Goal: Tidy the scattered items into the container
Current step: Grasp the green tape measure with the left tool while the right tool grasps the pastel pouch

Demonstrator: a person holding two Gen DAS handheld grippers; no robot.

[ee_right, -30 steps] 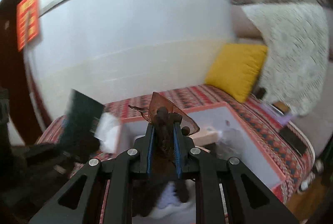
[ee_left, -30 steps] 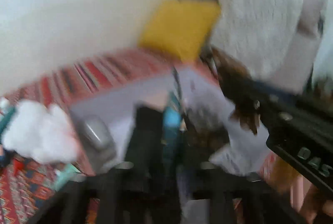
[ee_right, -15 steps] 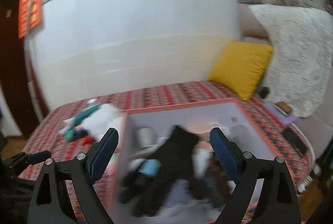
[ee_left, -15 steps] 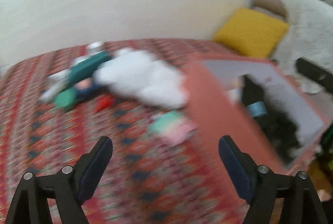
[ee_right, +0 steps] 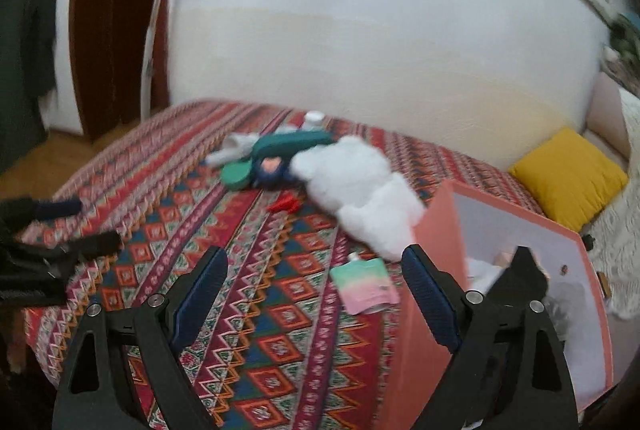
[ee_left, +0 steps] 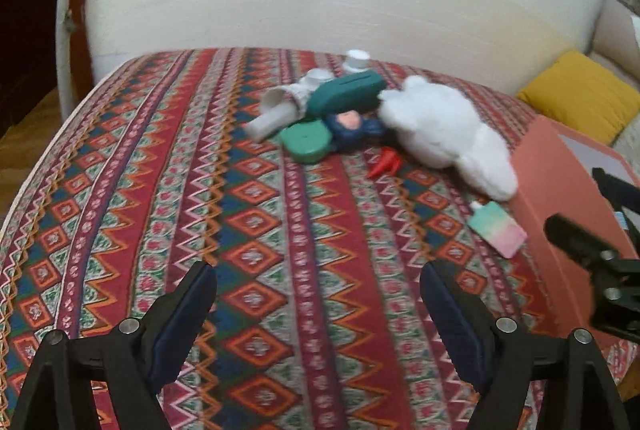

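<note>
On the patterned bedspread (ee_left: 248,214) lies a heap: a white plush toy (ee_left: 444,130), a teal case (ee_left: 348,94), a green round piece (ee_left: 308,140), a blue doll (ee_left: 352,126), a white tube (ee_left: 276,114) and a small red item (ee_left: 386,164). A pastel pouch (ee_right: 364,284) lies alone beside the coral box (ee_right: 436,250), which holds several items. My left gripper (ee_left: 318,282) hangs open over bare bedspread, short of the heap. My right gripper (ee_right: 316,258) is open too, with the pouch just beyond its fingers and the box wall at its right finger.
A white wall runs behind the bed. A yellow cushion (ee_right: 568,182) lies at the far right past the box. The bed's rounded edge (ee_left: 48,150) falls away on the left toward a wooden floor and a dark door (ee_right: 104,22). A white-capped bottle (ee_left: 356,60) stands behind the heap.
Both grippers were over the box, the right shut on a brown item. Both opened, the items stayed in the box, and both swung left and down toward the bedspread.
</note>
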